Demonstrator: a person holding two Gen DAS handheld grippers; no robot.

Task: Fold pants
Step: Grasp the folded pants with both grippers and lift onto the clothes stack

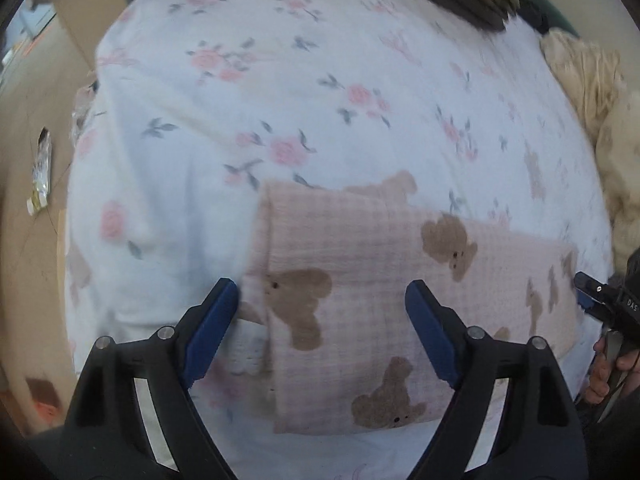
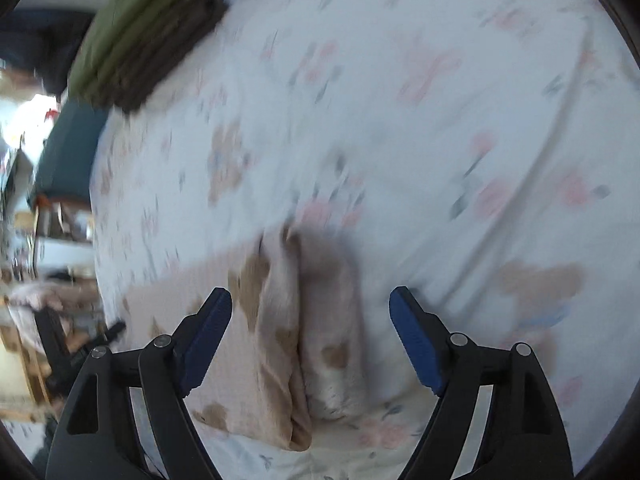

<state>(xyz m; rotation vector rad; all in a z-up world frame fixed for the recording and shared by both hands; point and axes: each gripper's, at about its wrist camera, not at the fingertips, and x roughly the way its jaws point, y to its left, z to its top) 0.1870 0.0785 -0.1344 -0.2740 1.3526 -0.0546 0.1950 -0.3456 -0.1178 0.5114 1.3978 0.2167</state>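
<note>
The pants are pink checked cloth with brown bear prints, folded into a flat rectangle on a white floral bedsheet. My left gripper is open and empty, hovering over the left part of the folded pants. My right gripper is open and empty, above the end of the folded pants, where the layered fold edges show. The right gripper also shows in the left wrist view at the pants' right end.
A stack of folded dark and green clothes lies at the bed's far side. A cream fluffy item sits at the right edge. Tan floor with a small package lies left of the bed. Furniture and clutter stand beyond the edge.
</note>
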